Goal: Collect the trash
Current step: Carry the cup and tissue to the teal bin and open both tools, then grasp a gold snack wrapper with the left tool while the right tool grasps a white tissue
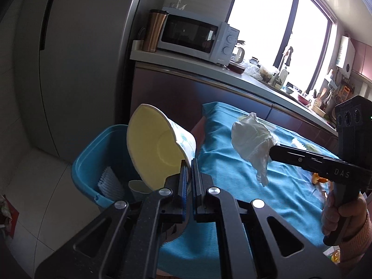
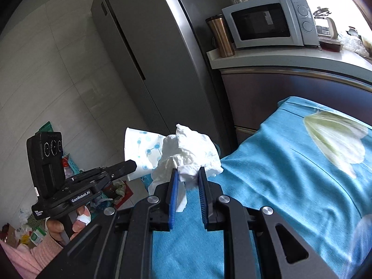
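Your left gripper (image 1: 190,162) is clamping its 2 blue pads tight on the rim of a paper bowl (image 1: 154,148), so the bowl is tipping on its side with its pale yellow inside facing the camera. The bowl is hanging over the near edge of a blue bin (image 1: 93,155) that is standing on the floor just beside the tabletop (image 1: 223,162). Inside the bin you are seeing a white brush-like thing (image 1: 110,182) and a small paper cup (image 1: 137,187).

Your right gripper (image 2: 187,174) is pinching a crumpled white tissue (image 2: 190,150) between its blue pads, with a loose tail of tissue drooping between the fingers. In the left wrist view that tissue is being held above the blue cloth covering the tabletop, close to the bin end. From the right wrist view the patterned outside of the bowl is showing just behind the tissue.

Your right hand (image 1: 341,214) and your left hand (image 2: 67,223) are each wrapping around a gripper handle, with pink sleeves at the wrists.

Orange scraps (image 1: 319,179) are lying on the cloth farther along the tabletop. Behind it, a microwave (image 1: 197,34) and a copper tumbler (image 1: 154,31) are sitting on the kitchen counter (image 1: 186,58), next to a grey refrigerator (image 1: 81,58).
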`<state>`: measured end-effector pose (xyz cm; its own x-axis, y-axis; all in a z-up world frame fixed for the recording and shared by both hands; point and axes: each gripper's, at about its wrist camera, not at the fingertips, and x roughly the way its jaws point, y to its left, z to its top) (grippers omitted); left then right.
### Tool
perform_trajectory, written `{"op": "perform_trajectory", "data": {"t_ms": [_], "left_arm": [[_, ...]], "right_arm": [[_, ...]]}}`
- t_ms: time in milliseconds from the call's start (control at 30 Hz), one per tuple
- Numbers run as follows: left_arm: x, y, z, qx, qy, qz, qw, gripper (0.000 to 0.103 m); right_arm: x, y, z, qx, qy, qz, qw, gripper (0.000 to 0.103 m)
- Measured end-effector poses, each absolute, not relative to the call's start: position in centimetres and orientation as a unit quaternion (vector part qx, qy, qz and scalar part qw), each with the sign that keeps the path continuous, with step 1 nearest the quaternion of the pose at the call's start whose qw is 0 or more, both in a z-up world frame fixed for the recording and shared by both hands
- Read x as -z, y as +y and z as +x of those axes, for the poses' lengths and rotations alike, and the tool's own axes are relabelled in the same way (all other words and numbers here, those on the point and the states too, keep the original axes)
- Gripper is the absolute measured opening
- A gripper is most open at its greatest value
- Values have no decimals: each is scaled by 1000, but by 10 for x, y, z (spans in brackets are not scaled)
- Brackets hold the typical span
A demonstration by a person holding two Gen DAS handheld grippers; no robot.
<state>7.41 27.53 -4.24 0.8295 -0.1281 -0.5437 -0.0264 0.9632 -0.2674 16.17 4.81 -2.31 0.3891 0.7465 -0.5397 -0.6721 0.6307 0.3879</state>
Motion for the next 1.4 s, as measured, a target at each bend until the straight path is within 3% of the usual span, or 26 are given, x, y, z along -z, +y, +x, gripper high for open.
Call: {"op": "perform_trajectory", "data": {"t_ms": [667, 1100, 1267, 1400], "left_arm": [[109, 326, 118, -42, 363, -153, 918, 4], [122, 324, 124, -53, 366, -157, 916, 5], [108, 312, 114, -46, 347, -148, 925, 10], [92, 294, 106, -28, 329, -139, 934, 18]], "right_arm": [[67, 177, 221, -417, 434, -40, 797, 16], [86, 182, 235, -408, 467, -31, 784, 29], [83, 162, 225, -412, 455, -8, 789, 31], [66, 134, 208, -424, 431, 12, 797, 37]]}}
